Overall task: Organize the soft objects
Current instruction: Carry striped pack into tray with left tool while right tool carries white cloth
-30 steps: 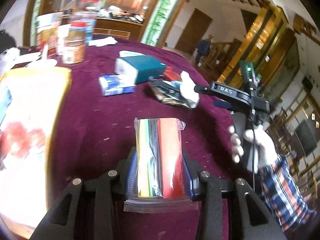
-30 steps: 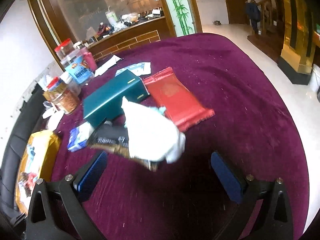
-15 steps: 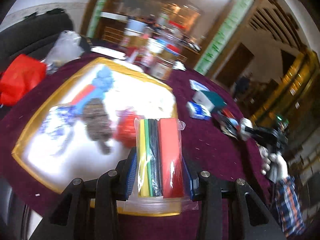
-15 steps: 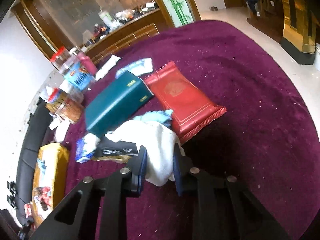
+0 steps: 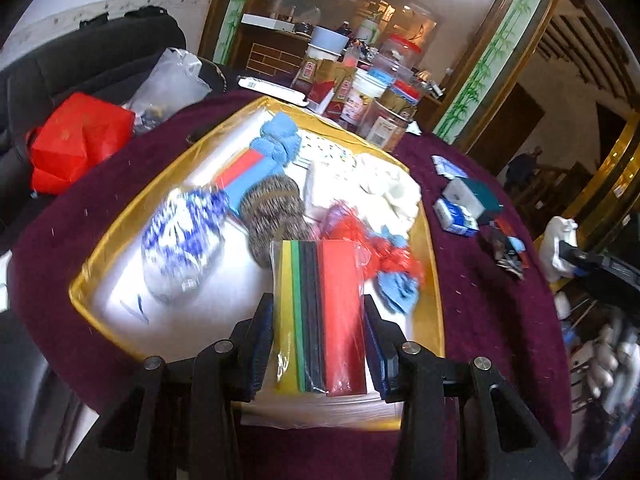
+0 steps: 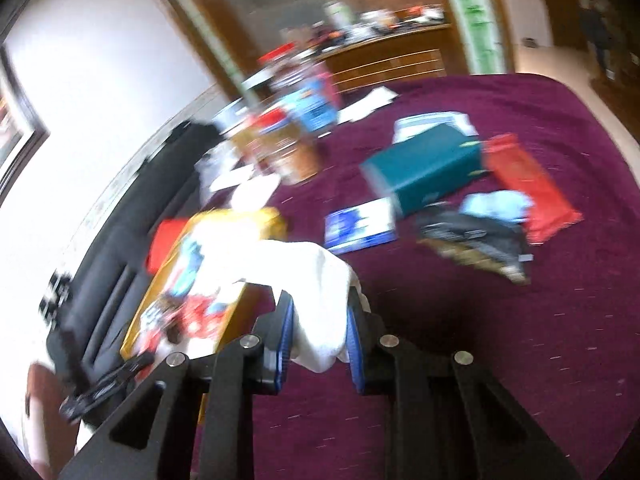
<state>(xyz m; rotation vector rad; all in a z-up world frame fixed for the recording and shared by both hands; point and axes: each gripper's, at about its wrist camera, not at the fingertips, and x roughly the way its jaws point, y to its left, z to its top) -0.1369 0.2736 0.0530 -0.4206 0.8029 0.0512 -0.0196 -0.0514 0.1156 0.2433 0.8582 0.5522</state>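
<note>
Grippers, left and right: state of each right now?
Left gripper: shut on the clear bag of coloured foam sheets.
Right gripper: shut on the white cloth.

Both grippers closed on loads.
Left gripper (image 5: 319, 344) clamps a packet between its pads; right gripper (image 6: 320, 338) pinches white cloth.

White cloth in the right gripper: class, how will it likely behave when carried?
The white cloth probably flops: it drapes over the right gripper and sags below. It looks light and bunches where it is pinched, so it seems unlikely to slip.
</note>
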